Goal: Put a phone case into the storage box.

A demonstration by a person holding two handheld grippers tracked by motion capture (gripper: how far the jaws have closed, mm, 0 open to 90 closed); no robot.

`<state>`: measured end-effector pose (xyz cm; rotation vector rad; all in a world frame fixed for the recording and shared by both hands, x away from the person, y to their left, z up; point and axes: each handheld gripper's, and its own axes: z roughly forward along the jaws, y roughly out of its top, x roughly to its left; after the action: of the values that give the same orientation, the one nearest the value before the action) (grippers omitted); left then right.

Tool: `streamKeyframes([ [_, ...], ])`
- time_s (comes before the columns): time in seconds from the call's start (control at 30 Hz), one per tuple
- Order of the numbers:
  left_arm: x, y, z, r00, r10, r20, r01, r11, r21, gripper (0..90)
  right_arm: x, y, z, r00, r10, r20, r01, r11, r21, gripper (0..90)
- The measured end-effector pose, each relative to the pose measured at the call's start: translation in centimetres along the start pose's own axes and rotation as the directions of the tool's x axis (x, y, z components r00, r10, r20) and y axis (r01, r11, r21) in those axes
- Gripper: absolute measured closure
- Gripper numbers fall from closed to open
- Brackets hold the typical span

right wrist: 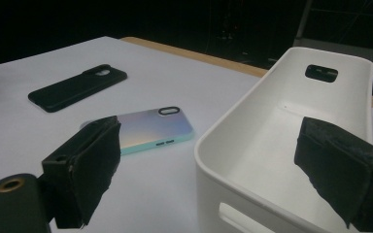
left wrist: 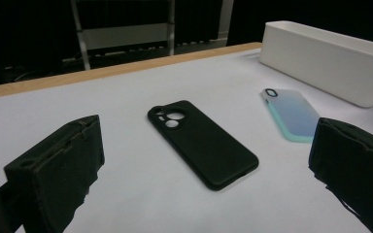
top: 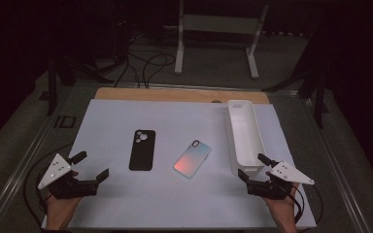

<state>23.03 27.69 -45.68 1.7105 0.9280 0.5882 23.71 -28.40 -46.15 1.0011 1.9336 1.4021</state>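
One white bin [top: 245,136] stands along the right side of the table [top: 126,208], long and narrow, with a handle slot in each end wall. What shows of its inside in the right gripper view [right wrist: 272,145] holds nothing.

Two phone cases lie flat on the white table top, left of the bin and apart from each other. The black case [top: 142,149] lies near the middle, its camera holes toward the far edge. The pastel case [top: 193,158], pink fading to blue with a teal rim, lies tilted between the black case and the bin, touching neither.

Two grippers are held low at the near edge. The left gripper [top: 93,166] rests at the near left corner, jaws spread wide with nothing between them. The right gripper [top: 253,167] sits at the bin's near end, jaws also wide, one to each side of the bin's corner, gripping nothing.
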Motion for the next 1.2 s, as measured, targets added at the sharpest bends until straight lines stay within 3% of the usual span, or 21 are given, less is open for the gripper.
streamKeyframes([
  [0.1, -0.6, 0.4, 0.7, 0.9998, 0.003, 0.02, -0.003, 1.0, 0.006, 0.0, 0.1, 0.1, 0.0, 1.0, 0.0, 0.0, 0.0, 1.0, -0.007, 9.4],
  [0.13, -1.0, 0.7, 1.3, 0.999, -0.002, 0.046, 0.001, 0.9999, 0.014, 0.0, 0.1, 0.1, 0.0, 1.0, 0.002, -0.001, -0.002, 1.0, -0.007, 9.4],
  [0.27, -1.8, 1.2, 2.5, 0.9976, 0.02, 0.066, -0.023, 0.9987, 0.045, 0.0, 0.3, 0.1, 0.2, 1.0, 0.002, -0.003, -0.002, 1.0, -0.005, 9.4],
  [0.43, -3.0, 2.3, 4.9, 0.9958, 0.012, 0.091, -0.019, 0.997, 0.075, 0.0, 0.7, 0.3, 0.3, 0.9999, -0.01, -0.009, 0.01, 0.9999, -0.006, 9.4],
  [0.9, -4.9, 3.1, 9.7, 0.9941, 0.023, 0.106, -0.037, 0.9897, 0.138, 0.0, 0.7, 0.4, 0.4, 0.9998, -0.017, -0.004, 0.018, 0.9998, 0.004, 9.4],
  [1.2, -6.5, 3.5, 12.2, 0.9916, 0.035, 0.124, -0.059, 0.98, 0.19, 0.0, 0.8, 0.4, 0.5, 0.9998, -0.019, -0.005, 0.019, 0.9998, 0.009, 9.4],
])
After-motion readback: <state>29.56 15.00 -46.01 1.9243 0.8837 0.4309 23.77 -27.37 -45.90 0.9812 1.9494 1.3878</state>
